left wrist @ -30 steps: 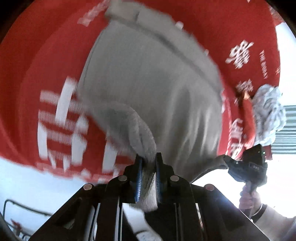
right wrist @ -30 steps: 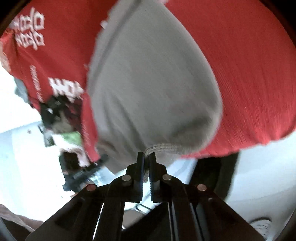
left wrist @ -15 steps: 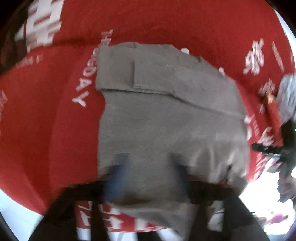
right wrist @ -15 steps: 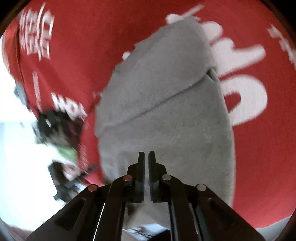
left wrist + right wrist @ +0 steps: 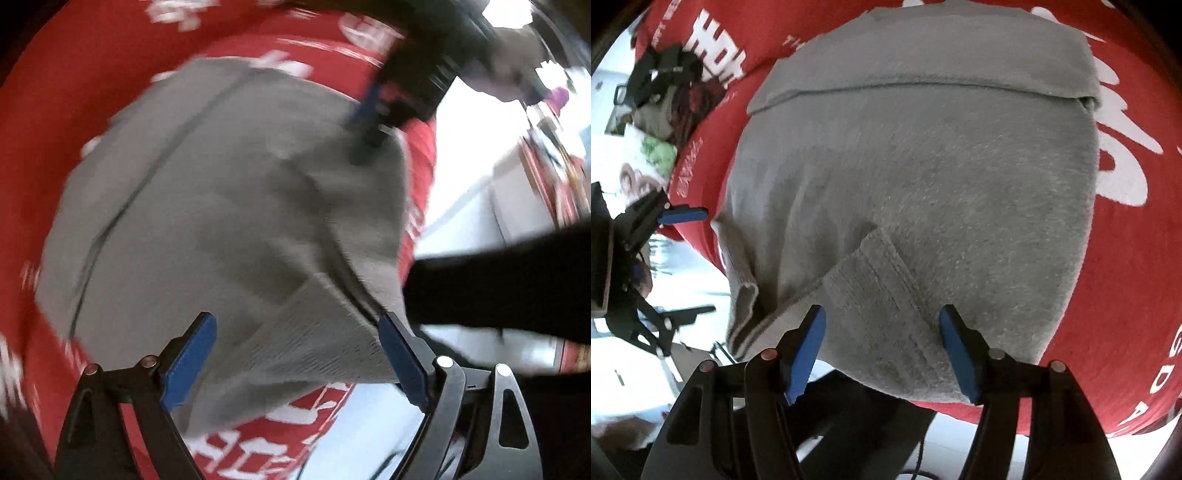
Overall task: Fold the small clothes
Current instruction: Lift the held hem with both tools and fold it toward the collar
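Grey garment [image 5: 916,192], folded, soft knit, lying flat on a red cloth [image 5: 1137,258] printed with white lettering that covers the bench; a folded band runs across its far edge and a ribbed cuff or hem [image 5: 871,295] lies on top at its near edge, just ahead of the right gripper. Right gripper [image 5: 882,350]: black frame, blue pads, jaws opening, spread apart above the near edge of the garment; the ribbed part shows between the fingers, but the pads [image 5: 807,350] do not press on it. Left gripper [image 5: 295,354]: same build, jaws spread wide, with a ribbed corner of the garment [image 5: 229,221] seen between its blue pads [image 5: 188,362]; the cloth is not pinched, though the right-hand pad sits just beside the ribbed edge. Left wrist view is blurred; in it the right gripper [image 5: 369,125] appears at the far right corner of the garment, its contact with the fabric not clear. Dark shape [image 5: 498,288], a sleeve or a trouser leg, crosses the right of that view; cannot tell which. In the right wrist view the left gripper [image 5: 679,215] shows at the left, just beside the garment's left edge. Clutter [image 5: 665,96] of dark and patterned items lies at the far left, off the red cloth.
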Motion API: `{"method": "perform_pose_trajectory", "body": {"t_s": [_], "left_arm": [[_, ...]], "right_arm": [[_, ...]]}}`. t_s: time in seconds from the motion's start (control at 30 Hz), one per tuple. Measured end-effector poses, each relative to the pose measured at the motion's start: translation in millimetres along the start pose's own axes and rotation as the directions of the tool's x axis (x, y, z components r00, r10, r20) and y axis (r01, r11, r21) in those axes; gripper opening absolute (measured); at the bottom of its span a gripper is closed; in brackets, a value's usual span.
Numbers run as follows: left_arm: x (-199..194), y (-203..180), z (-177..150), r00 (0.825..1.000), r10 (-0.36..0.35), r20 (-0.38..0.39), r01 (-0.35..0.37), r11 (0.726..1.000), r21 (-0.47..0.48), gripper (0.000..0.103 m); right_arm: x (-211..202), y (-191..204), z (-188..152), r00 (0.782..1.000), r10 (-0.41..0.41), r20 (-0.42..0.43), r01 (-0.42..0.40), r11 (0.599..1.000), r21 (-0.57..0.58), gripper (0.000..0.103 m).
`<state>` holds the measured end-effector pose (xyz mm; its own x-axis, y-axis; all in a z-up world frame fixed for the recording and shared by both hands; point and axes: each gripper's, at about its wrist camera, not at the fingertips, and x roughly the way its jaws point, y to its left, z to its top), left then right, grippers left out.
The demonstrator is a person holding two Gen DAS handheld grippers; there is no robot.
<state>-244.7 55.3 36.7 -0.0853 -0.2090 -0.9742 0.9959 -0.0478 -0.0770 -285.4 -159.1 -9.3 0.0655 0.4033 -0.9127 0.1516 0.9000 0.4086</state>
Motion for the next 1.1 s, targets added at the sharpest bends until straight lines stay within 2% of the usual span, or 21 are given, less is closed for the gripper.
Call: {"method": "perform_pose_trajectory", "body": {"t_s": [0.07,0.1,0.17,0.23,0.27,0.3,0.37,0.43,0.5,0.6,0.73,0.77,0.93,1.0,1.1], "left_arm": [[14,-4,5,0.999,-0.030,-0.034,0.032,0.998,0.059,0.088],[18,-4,6,0.998,-0.049,-0.049,0.052,0.996,0.069,0.084],[26,-2,7,0.990,-0.111,-0.088,0.116,0.992,0.054,0.034],[29,7,3,0.975,-0.191,-0.114,0.188,0.982,-0.033,0.009],[27,11,1,0.974,-0.204,-0.101,0.198,0.978,-0.064,0.009],[22,16,-5,0.974,-0.212,-0.080,0.204,0.974,-0.102,0.009],[11,30,-15,0.972,-0.230,-0.037,0.219,0.955,-0.200,0.009],[-8,50,-25,0.969,-0.242,0.045,0.242,0.908,-0.342,0.009],[-28,71,-33,0.970,-0.209,0.127,0.245,0.851,-0.464,0.009],[-61,101,-44,0.965,-0.114,0.237,0.238,0.764,-0.600,0.009],[-90,145,-57,0.944,0.014,0.329,0.236,0.668,-0.706,0.009],[-98,156,-57,0.936,0.049,0.348,0.236,0.645,-0.727,0.009],[-123,213,-38,0.905,0.223,0.363,0.166,0.600,-0.783,0.009],[-129,239,-36,0.889,0.283,0.361,0.147,0.570,-0.809,0.009],[-121,282,-24,0.868,0.348,0.354,0.145,0.504,-0.851,0.009]], "right_arm": [[4,4,2,1.000,-0.015,-0.008,0.015,1.000,-0.020,0.068],[6,4,2,1.000,-0.021,-0.017,0.020,0.999,-0.027,0.068],[15,5,2,0.998,-0.039,-0.045,0.037,0.999,-0.036,0.067],[24,9,1,0.995,-0.071,-0.077,0.066,0.996,-0.063,0.055],[25,13,0,0.993,-0.086,-0.079,0.079,0.993,-0.088,0.037],[26,17,-4,0.991,-0.110,-0.078,0.100,0.988,-0.120,0.008],[17,22,-11,0.990,-0.134,-0.042,0.127,0.982,-0.136,0.006],[3,21,-16,0.991,-0.130,0.001,0.130,0.985,-0.116,0.006],[-19,17,-19,0.990,-0.131,0.056,0.135,0.988,-0.074,0.006],[-48,21,-13,0.979,-0.152,0.133,0.161,0.985,-0.055,0.006],[-87,29,10,0.949,-0.195,0.247,0.216,0.974,-0.062,0.006],[-100,30,21,0.936,-0.206,0.284,0.233,0.971,-0.062,0.006],[-137,29,81,0.873,-0.257,0.415,0.292,0.956,-0.022,0.006],[-143,17,107,0.859,-0.271,0.435,0.295,0.956,0.013,0.006],[-141,-5,149,0.850,-0.286,0.443,0.280,0.957,0.080,0.006]]}}
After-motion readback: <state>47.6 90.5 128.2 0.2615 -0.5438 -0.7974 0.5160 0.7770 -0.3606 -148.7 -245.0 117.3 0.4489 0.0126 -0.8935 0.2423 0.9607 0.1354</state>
